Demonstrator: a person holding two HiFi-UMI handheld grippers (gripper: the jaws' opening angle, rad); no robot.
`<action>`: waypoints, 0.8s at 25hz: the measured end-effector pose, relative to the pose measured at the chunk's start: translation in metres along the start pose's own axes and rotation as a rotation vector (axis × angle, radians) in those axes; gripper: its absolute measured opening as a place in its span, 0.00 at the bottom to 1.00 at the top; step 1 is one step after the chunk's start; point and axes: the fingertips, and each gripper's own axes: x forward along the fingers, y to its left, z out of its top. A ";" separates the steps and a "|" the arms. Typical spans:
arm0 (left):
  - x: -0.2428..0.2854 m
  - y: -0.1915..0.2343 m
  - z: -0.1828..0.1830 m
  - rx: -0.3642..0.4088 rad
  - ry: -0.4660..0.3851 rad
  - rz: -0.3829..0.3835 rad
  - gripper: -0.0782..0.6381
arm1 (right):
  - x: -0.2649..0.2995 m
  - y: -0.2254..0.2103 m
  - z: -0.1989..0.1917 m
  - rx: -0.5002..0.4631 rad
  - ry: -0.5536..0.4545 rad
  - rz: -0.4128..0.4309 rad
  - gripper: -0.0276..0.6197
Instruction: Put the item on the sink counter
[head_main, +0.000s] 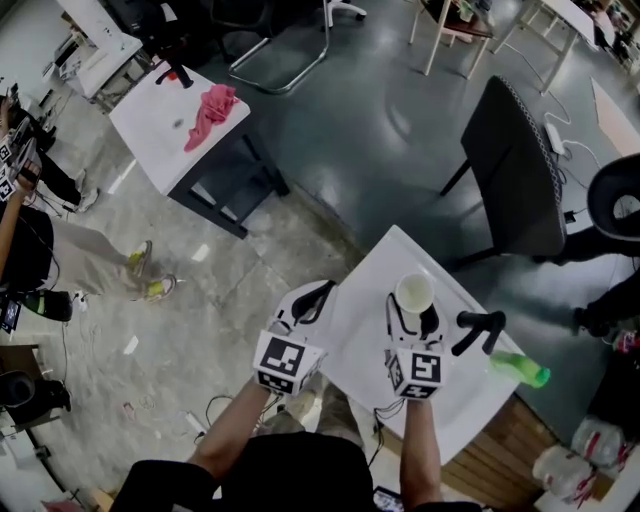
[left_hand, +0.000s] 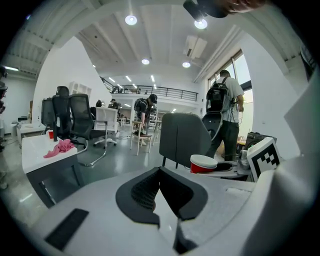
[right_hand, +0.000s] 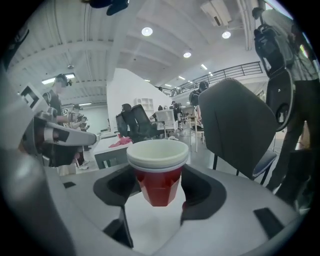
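Head view, looking steeply down: a person stood at a white tabletop (head_main: 365, 300) with a hand-held gripper in each hand. The right hand-held gripper (head_main: 412, 312) clasped a cup (head_main: 414, 292) over the middle of the tabletop. The cup was upright, presumably so it could be set down on its base without tipping. The left hand-held gripper (head_main: 312, 298) hovered beside it at the tabletop's left edge, carrying nothing. A black faucet-like fixture (head_main: 478, 331) and a green bottle (head_main: 520, 371) sat just right of the cup (the fixture probably marked this surface as the sink counter).

Left gripper view: the jaws were drawn together with nothing between them. The cup (left_hand: 202, 163) showed off to the right, red with a white rim.

Right gripper view: the jaws stood wide, pressing on either side of the cup (right_hand: 158, 172). It was red plastic, white inside, with a doubled white rim that suggested nested cups. Whether its base touched the tabletop (right_hand: 150, 225) could not be told. It seemed to be just above, so the placing looked nearly done.
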 end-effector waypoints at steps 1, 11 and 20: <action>0.005 0.002 -0.002 -0.004 0.005 0.002 0.11 | 0.007 -0.003 -0.004 0.000 0.001 0.001 0.48; 0.037 0.029 -0.037 -0.040 0.073 0.027 0.11 | 0.069 -0.017 -0.048 -0.003 0.033 -0.001 0.48; 0.045 0.036 -0.058 -0.067 0.112 0.042 0.11 | 0.091 -0.024 -0.072 -0.014 0.049 0.001 0.49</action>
